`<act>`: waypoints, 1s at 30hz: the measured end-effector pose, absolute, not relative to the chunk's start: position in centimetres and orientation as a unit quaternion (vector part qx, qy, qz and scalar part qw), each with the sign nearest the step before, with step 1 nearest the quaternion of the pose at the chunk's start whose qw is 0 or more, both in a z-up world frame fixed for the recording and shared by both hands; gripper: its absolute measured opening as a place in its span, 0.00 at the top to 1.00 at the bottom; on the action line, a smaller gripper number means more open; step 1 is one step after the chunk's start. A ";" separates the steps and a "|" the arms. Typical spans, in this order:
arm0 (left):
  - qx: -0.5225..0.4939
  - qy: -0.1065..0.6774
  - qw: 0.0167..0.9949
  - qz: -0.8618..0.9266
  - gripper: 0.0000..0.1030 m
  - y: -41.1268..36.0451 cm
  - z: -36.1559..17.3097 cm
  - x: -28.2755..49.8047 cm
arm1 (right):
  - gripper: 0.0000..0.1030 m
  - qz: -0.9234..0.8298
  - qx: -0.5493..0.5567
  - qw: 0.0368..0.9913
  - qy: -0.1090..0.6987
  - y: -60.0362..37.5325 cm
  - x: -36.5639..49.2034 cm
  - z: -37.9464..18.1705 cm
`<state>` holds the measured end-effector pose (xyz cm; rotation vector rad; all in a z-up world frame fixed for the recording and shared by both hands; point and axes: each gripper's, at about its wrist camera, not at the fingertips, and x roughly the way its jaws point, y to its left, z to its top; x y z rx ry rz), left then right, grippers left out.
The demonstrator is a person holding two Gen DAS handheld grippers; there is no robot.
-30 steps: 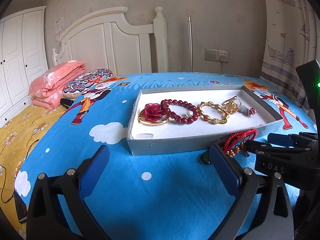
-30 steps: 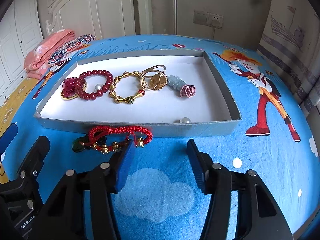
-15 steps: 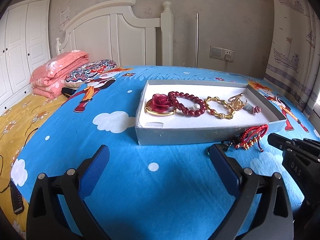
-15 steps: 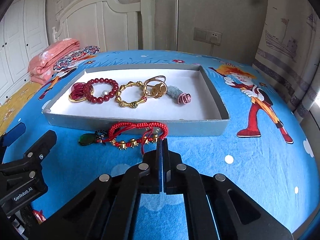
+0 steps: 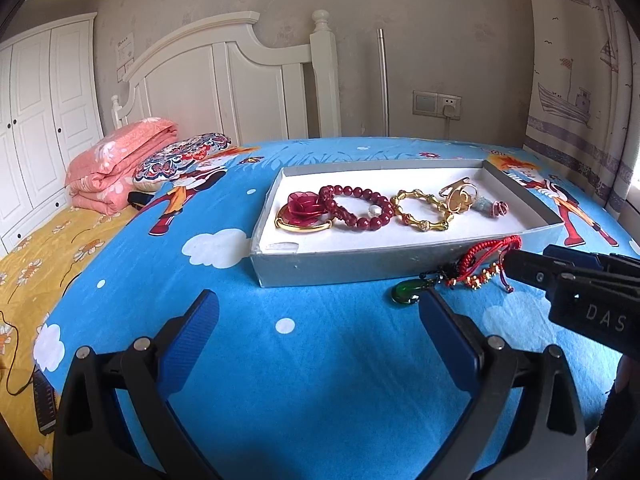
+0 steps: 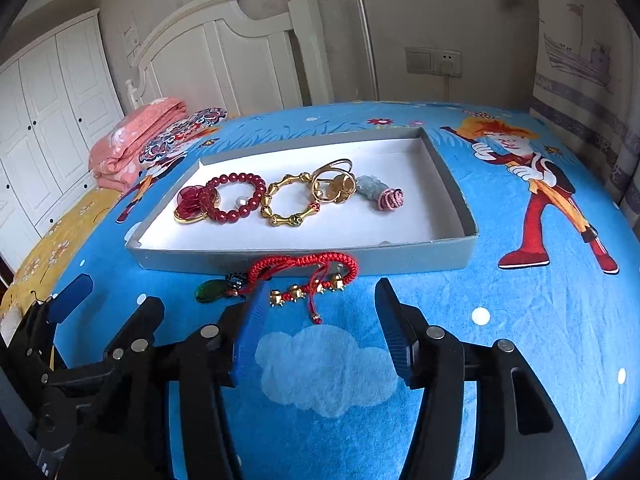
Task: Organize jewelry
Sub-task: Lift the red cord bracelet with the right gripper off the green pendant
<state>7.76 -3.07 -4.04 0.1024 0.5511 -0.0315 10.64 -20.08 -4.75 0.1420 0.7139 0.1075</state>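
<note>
Fleecy blue bedspread (image 6: 520,320) under braided red cord bracelet (image 6: 308,268), both hand-held grippers agape.

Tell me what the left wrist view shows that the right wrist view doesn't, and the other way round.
Only the left wrist view: the left gripper head-on, jaws wide apart with nothing between them, and a dark flat device on the yellow sheet.

Only the right wrist view: the right gripper from behind, jaws open, having just been opening, the red cord bracelet lying between its fingertips unpressed; also the whole cartoon figure on the sheet.

Both: the grey tray with the bead bracelet, the gold bamboo bracelet, and the green pendant outside it.
</note>
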 end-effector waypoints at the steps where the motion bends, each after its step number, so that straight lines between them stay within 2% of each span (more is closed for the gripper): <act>1: 0.050 0.270 0.961 -0.014 0.06 -2.9 -4.0 7.7 | 0.49 0.049 0.063 0.934 0.349 -19.7 10.8 -4.7; 10: 0.028 0.272 0.962 -0.017 0.06 -1.3 -4.1 7.9 | 0.48 0.017 0.040 0.925 0.377 -17.7 13.5 -4.4; 12: 0.025 0.274 0.961 -0.019 0.06 -1.0 -4.3 7.9 | 0.59 0.007 0.026 0.924 0.382 -17.4 13.8 -4.4; 13: 0.024 0.274 0.961 -0.021 0.06 -1.0 -4.3 7.9 | 0.78 -0.001 0.018 0.925 0.380 -17.3 13.7 -4.5; 14: 0.023 0.275 0.961 -0.022 0.06 -0.9 -4.4 7.9 | 0.85 -0.003 0.011 0.927 0.374 -17.2 13.5 -4.4; 16: 0.021 0.276 0.961 -0.023 0.06 -0.8 -4.4 7.9 | 0.93 -0.004 -0.001 0.934 0.358 -17.1 12.7 -4.3; 28: 0.025 0.300 0.952 -0.059 0.06 -3.4 -4.1 8.3 | 0.93 0.010 0.023 0.941 0.336 -20.8 6.8 -4.5; 30: 0.032 0.307 0.949 -0.063 0.11 -4.4 -4.1 8.5 | 0.93 0.013 0.029 0.941 0.337 -21.5 6.2 -4.8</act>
